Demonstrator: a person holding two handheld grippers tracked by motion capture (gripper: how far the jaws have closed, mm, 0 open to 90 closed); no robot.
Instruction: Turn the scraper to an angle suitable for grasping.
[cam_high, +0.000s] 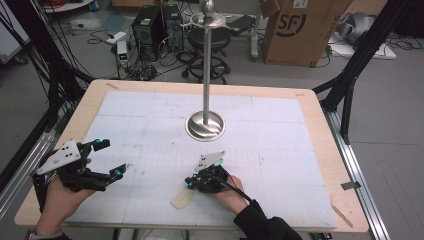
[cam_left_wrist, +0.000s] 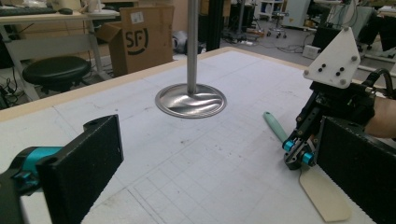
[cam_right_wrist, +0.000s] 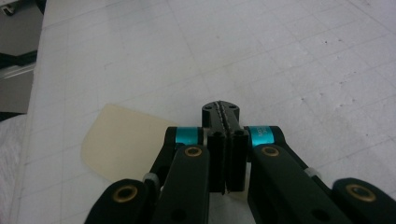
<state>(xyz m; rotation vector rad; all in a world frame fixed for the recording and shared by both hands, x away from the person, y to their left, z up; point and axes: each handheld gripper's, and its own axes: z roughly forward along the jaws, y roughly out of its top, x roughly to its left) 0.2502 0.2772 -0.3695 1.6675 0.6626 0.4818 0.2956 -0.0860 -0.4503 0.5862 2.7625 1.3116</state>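
Observation:
A spatula (cam_high: 182, 199) with a cream blade (cam_left_wrist: 325, 197) and a teal handle (cam_left_wrist: 274, 125) lies flat on the white mat near the front edge. My right gripper (cam_high: 190, 182) is shut, its pads pressed together right over the spot where blade meets handle (cam_right_wrist: 226, 110). Whether the pads pinch the spatula I cannot tell; the blade (cam_right_wrist: 122, 139) shows to their left. My left gripper (cam_high: 113, 158) stands open at the front left, well apart from the spatula, with nothing between its fingers (cam_left_wrist: 215, 140). A steel stand (cam_high: 205, 125) with a round base (cam_left_wrist: 190, 100) rises mid-table.
The stand's pole ends in a hooked top (cam_high: 207, 20) above the table's far half. A white gridded mat (cam_high: 280, 130) covers the wooden table (cam_high: 320, 100). Behind the table are a cardboard box (cam_high: 300, 30), a black stool (cam_high: 209, 42) and a computer tower (cam_high: 149, 27).

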